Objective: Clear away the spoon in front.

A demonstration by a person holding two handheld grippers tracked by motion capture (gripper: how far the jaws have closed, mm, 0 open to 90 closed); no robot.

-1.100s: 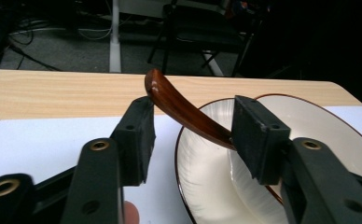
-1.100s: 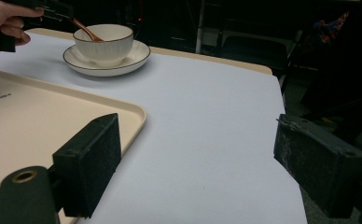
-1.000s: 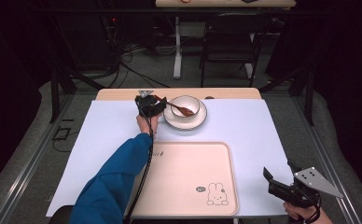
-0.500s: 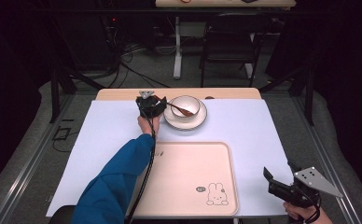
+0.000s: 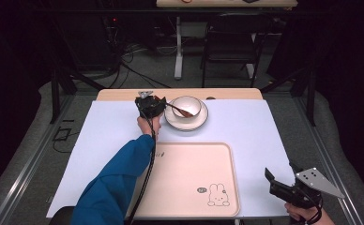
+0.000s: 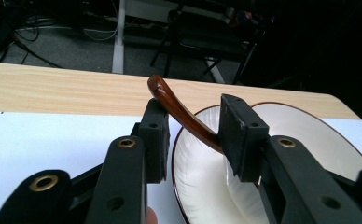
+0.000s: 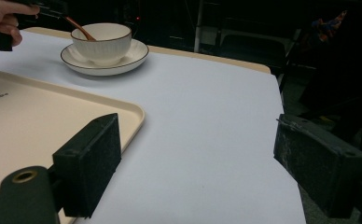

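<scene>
— While you look down from the high view, where's the left gripper (image 5: 155,101)?

— At the far edge, beside the white ribbed bowl (image 5: 186,106) on its brown-rimmed saucer (image 5: 186,121). The right gripper (image 5: 277,178) hangs off the near right corner, past the cream rabbit-printed tray (image 5: 189,178).

— And the left gripper view?

— Jaws part-open around the glossy brown spoon handle (image 6: 179,111); the right pad touches it, the left stands beside.

— The right gripper view?

— Jaws spread wide, gripping nothing, above the pale blue table cover (image 7: 207,121).

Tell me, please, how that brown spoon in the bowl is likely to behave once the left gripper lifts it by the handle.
The spoon looks glossy, so it may slip between the left gripper's pads. It seems rigid and should not flex. Its curved handle leans on the bowl rim, so lifting might nudge the bowl on its saucer.
</scene>
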